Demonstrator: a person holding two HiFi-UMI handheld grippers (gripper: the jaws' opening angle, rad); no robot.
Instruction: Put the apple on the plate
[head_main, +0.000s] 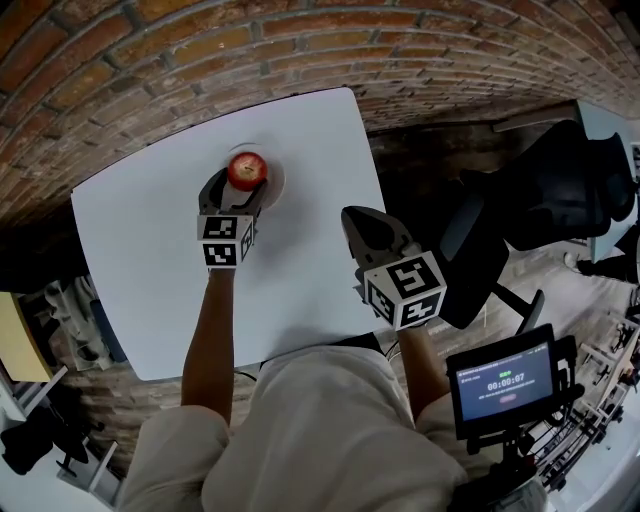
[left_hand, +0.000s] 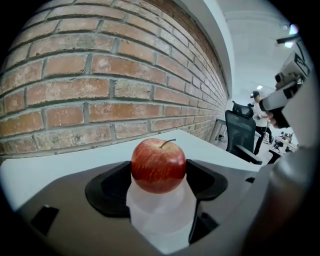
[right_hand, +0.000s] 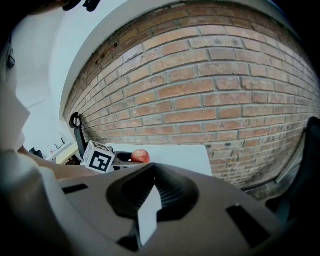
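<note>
Left gripper (left_hand: 159, 175) pinches the apple (left_hand: 158, 166) between its two dark pads, stem up, directly over the white plate (left_hand: 161, 215); contact between apple and plate cannot be confirmed. In the head view this group sits upper centre of the frame, at the far side of the white desk (head_main: 150, 260). Right gripper (right_hand: 150, 200) is pressed together with nothing in it, at centre right, well apart from the apple.
</note>
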